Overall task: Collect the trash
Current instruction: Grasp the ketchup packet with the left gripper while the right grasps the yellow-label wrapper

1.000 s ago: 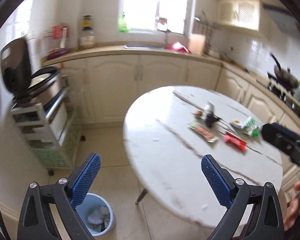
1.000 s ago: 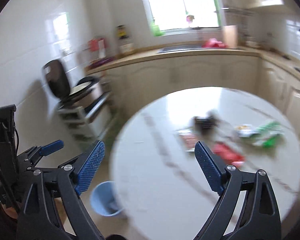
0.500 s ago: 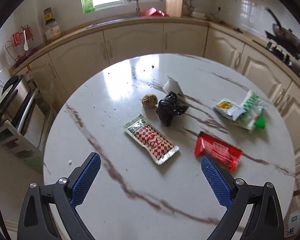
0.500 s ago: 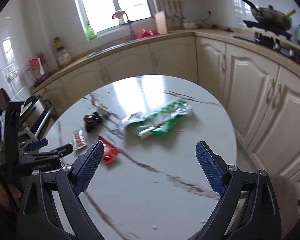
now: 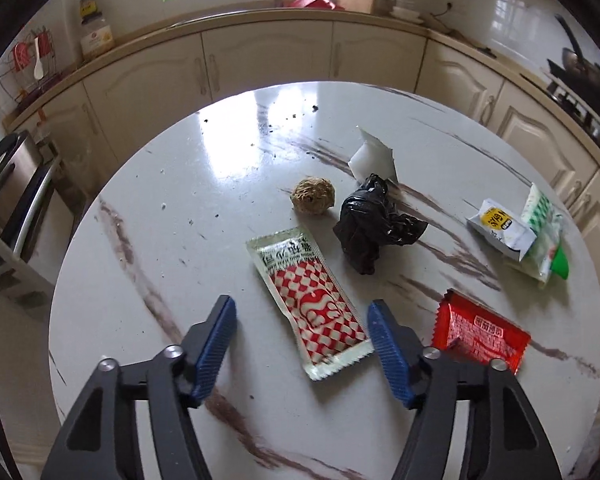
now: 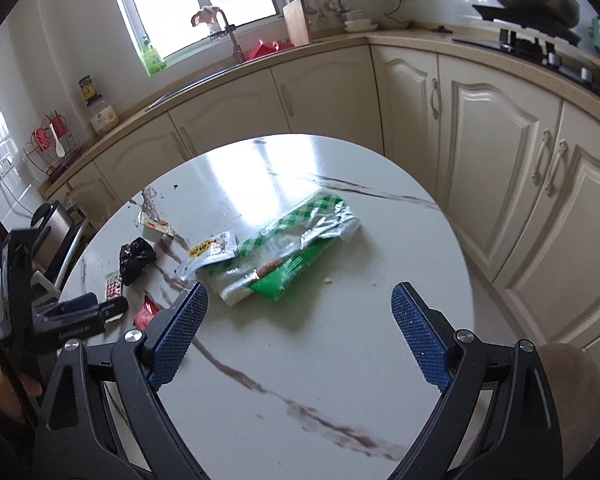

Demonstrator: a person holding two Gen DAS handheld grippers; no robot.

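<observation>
Left wrist view: the left gripper hangs above the round marble tabletop, tilted down, its jaws closing with nothing pressed between them yet. The red-checkered sachet lies flat between the two blue pads, its near end closer to the right-hand pad; that framing suggests it is the piece being lined up first. Beyond it sit a crumpled black bag, a brown fibrous ball and a white scrap; a red wrapper lies just right of the gripper, and a yellow-labelled packet farther right.

Right wrist view: the right gripper stands wide apart and empty over the tabletop's near side. A green-checked wrapper lies ahead of it, slightly left of centre, well short of the pads, so this hand seems only to be approaching.
</observation>
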